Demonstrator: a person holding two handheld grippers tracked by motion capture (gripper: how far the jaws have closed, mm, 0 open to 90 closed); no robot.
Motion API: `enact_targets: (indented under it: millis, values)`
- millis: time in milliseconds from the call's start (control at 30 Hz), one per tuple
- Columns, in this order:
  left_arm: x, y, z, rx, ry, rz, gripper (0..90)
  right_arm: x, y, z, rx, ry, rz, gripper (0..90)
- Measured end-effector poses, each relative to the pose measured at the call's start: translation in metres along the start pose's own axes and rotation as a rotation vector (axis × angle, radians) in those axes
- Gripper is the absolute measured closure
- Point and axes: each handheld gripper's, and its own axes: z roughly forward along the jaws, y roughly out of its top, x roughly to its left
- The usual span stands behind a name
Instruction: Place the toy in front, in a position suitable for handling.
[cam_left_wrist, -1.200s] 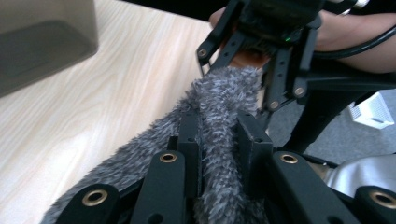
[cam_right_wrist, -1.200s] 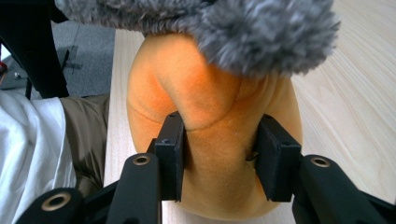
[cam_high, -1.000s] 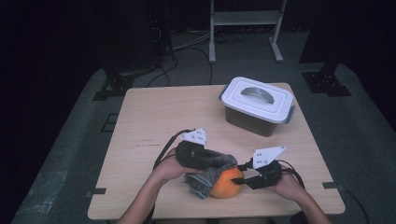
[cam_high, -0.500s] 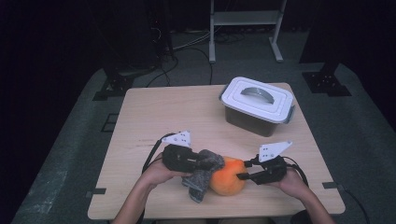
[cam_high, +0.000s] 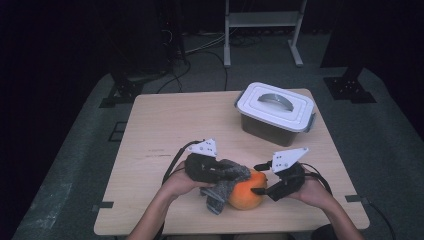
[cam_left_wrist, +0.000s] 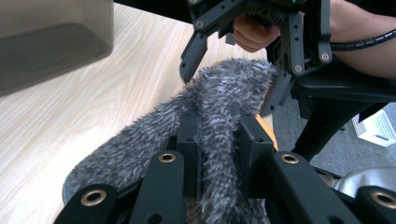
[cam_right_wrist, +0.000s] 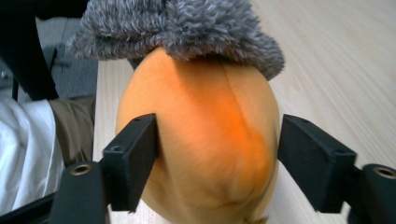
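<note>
Item: fuzzy grey fabric sock, lower centre of the high view, draped over a round orange plush fruit on the pale wooden table.

Left gripper pinches the sock, apparently to drag it across the fruit.

Right gripper: jaws have just been opening; they stand spread, flanking the fruit, the left pad at its skin, the right one apart.

White-lidded plastic box, upper right.

No legible writing.

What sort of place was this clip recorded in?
Probably a recording studio or lab bay, not a home: a lone wooden table stands on grey carpet against black surroundings, with cables across the floor and a white metal stand behind.
</note>
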Motion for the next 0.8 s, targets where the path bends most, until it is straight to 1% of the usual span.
enact_targets:
  millis: [33, 67, 133, 167, 200, 233, 300, 400, 500, 567, 600, 667, 733, 767, 800]
  values:
    - [0.000, 0.000, 0.001, 0.000, -0.003, 0.001, 73.6, -0.001, 0.001, 0.002, 0.006, 0.011, 0.006, 24.3]
    - [0.000, 0.000, 0.001, 0.000, -0.006, -0.001, 73.6, -0.002, 0.000, 0.006, 0.016, 0.041, 0.020, 23.1]
    - [0.000, -0.002, 0.003, -0.001, -0.011, -0.009, 73.6, -0.003, -0.001, 0.015, 0.030, 0.075, 0.044, 22.3]
    - [0.001, -0.003, 0.004, -0.002, -0.014, -0.013, 73.7, -0.003, -0.002, 0.020, 0.033, 0.091, 0.063, 24.1]
    - [0.002, -0.005, 0.004, -0.014, -0.021, -0.027, 73.7, -0.003, -0.001, 0.025, 0.030, 0.107, 0.075, 30.7]
    - [0.003, -0.006, 0.003, -0.020, -0.026, -0.030, 73.7, -0.001, 0.001, 0.026, 0.026, 0.105, 0.052, 36.4]
    - [0.005, -0.007, -0.001, -0.034, -0.029, -0.039, 73.7, 0.000, 0.004, 0.026, 0.022, 0.107, 0.024, 44.6]
    - [0.005, -0.007, -0.007, -0.040, -0.023, -0.039, 73.8, 0.000, 0.009, 0.028, -0.008, 0.114, 0.003, 50.5]
    - [0.005, -0.004, -0.017, -0.049, -0.009, -0.036, 73.8, 0.000, 0.017, 0.033, -0.032, 0.109, -0.022, 51.9]
    - [0.005, -0.003, -0.024, -0.051, -0.002, -0.036, 73.7, 0.000, 0.020, 0.037, -0.055, 0.114, -0.017, 51.9]
    - [0.005, -0.002, -0.027, -0.051, 0.002, -0.037, 73.8, -0.001, 0.022, 0.040, -0.072, 0.125, -0.013, 51.9]
    - [0.005, -0.003, -0.033, -0.041, 0.018, -0.030, 73.8, -0.001, 0.023, 0.044, -0.093, 0.134, -0.011, 51.6]
    - [0.005, -0.007, -0.037, -0.024, 0.032, -0.033, 73.8, -0.002, 0.023, 0.047, -0.086, 0.127, -0.013, 50.9]
    - [0.005, -0.010, -0.038, -0.023, 0.035, -0.042, 73.8, -0.003, 0.021, 0.049, -0.079, 0.125, -0.009, 50.7]
    - [0.007, -0.014, -0.040, -0.024, 0.039, -0.042, 73.8, -0.005, 0.018, 0.049, -0.086, 0.129, 0.002, 50.6]
